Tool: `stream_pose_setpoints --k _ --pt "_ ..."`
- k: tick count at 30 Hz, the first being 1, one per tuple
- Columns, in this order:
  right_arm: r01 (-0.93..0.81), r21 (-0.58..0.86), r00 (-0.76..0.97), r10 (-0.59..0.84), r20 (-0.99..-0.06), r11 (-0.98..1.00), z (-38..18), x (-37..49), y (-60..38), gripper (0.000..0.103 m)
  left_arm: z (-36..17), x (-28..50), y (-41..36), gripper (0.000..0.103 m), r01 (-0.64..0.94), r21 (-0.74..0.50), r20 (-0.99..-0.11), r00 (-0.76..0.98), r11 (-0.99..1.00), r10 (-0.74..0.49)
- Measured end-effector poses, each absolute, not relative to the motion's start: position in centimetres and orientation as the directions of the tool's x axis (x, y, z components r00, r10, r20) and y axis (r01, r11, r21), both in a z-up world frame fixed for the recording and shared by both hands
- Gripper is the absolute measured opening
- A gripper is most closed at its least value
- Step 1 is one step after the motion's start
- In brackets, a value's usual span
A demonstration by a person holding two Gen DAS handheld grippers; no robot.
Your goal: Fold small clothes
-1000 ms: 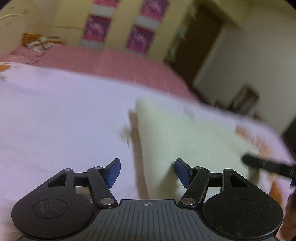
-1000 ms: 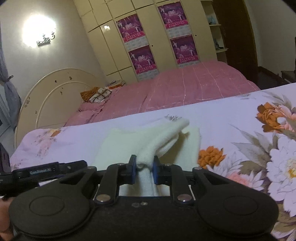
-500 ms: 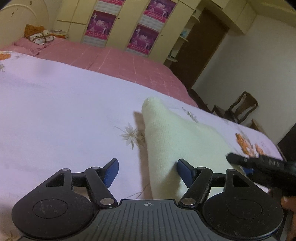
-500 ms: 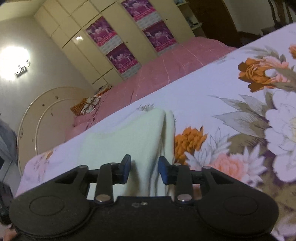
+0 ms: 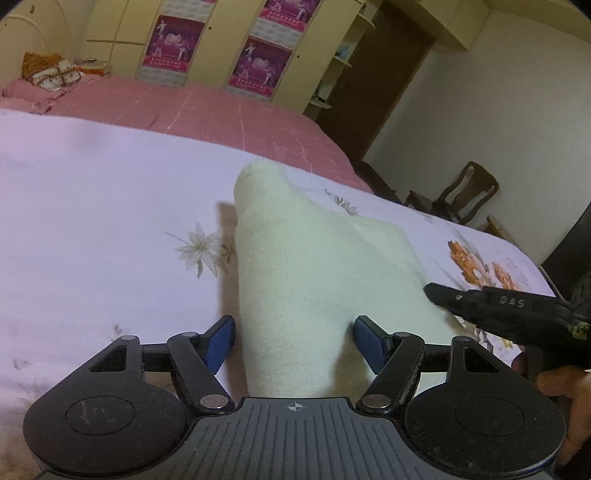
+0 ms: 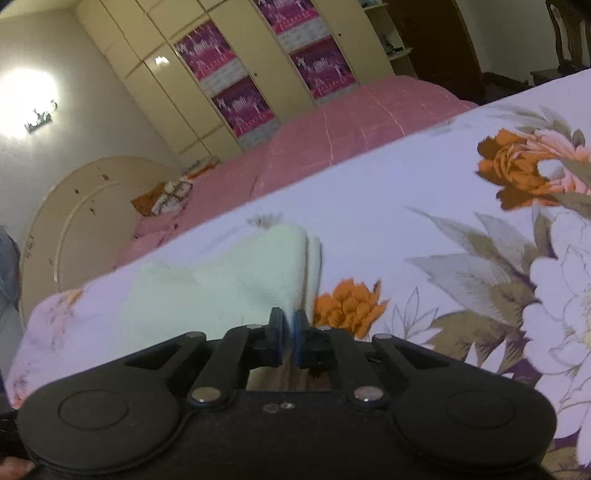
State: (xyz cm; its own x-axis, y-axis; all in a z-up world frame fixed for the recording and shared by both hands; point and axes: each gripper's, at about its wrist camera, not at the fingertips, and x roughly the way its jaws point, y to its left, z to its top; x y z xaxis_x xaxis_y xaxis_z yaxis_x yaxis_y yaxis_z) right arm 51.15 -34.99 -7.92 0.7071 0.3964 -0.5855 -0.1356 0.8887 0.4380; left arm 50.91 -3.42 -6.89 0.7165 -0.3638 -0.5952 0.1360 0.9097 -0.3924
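Now: my right gripper (image 6: 289,334) has dropped the raised fold, jaws closing empty just beside the cream garment (image 5: 314,266); left gripper (image 5: 293,341) gapes, straddling its near end. Fold laid.

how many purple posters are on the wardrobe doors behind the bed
4 in the right wrist view: upper left poster, lower left poster, upper right poster, lower right poster. The top one is cut off by the frame; others may be out of view.

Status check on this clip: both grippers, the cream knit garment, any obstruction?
Left gripper open, straddling the cream knit garment. Right gripper closing at its near edge; grip unclear. Garment partly folded on the floral bedsheet. Nothing in the way.
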Motion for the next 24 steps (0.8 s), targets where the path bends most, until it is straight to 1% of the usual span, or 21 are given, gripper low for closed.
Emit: stream_pose_setpoints --k 1,2,4,5,9,11,12,13,14,19,22,24 --pt "-0.123 0.446 0.720 0.389 -0.575 0.887 -7.6 50.7 -35.0 0.014 -6.4 50.4 -3.1 0.071 0.141 -0.392 -0.581 0.728 0.909 -0.364" --pt "-0.119 0.468 0.733 0.395 -0.554 0.876 -7.1 50.0 -35.3 0.022 -6.0 49.8 -2.6 0.071 0.146 -0.393 -0.568 0.739 0.908 -0.364" --pt "-0.140 0.519 0.744 0.436 -0.507 0.843 -6.3 48.5 -36.3 0.026 -5.6 48.5 -1.4 0.071 0.141 -0.396 -0.558 0.748 0.907 -0.360" --pt "-0.147 0.534 0.739 0.452 -0.499 0.832 -6.0 47.5 -36.7 0.026 -5.6 47.8 -0.8 0.071 0.137 -0.396 -0.556 0.751 0.908 -0.356" --pt "-0.152 0.570 0.706 0.492 -0.509 0.808 -6.8 43.9 -37.3 0.027 -6.0 45.6 0.3 0.071 0.125 -0.408 -0.541 0.764 0.904 -0.350" --pt "-0.153 0.584 0.686 0.511 -0.518 0.797 -7.5 43.0 -37.0 0.030 -6.6 45.5 0.2 0.071 0.105 -0.398 -0.572 0.748 0.911 -0.337" --pt "-0.149 0.589 0.679 0.515 -0.523 0.795 -7.9 42.7 -36.8 0.031 -7.0 45.5 0.1 0.071 0.098 -0.394 -0.587 0.739 0.914 -0.332" --pt "-0.141 0.595 0.673 0.518 -0.528 0.791 -8.1 42.8 -36.7 0.037 -7.3 45.5 -0.1 0.070 0.092 -0.388 -0.597 0.733 0.917 -0.326" --pt "-0.132 0.608 0.663 0.526 -0.533 0.783 -8.4 42.7 -36.5 0.040 -7.5 45.4 -0.2 0.071 0.092 -0.380 -0.599 0.734 0.921 -0.320" --pt "-0.144 0.603 0.659 0.531 -0.533 0.785 -8.4 42.4 -35.6 0.038 -7.6 45.4 -0.5 0.071 0.092 -0.360 -0.606 0.734 0.928 -0.307" --pt "-0.163 0.579 0.646 0.530 -0.550 0.799 -8.0 42.5 -35.1 0.035 -7.7 45.3 -0.8 0.071 0.092 -0.343 -0.611 0.734 0.935 -0.297" --pt "-0.171 0.529 0.627 0.506 -0.592 0.831 -7.9 42.4 -34.6 0.032 -7.6 45.2 -1.2 0.071 0.096 -0.331 -0.615 0.732 0.939 -0.291"
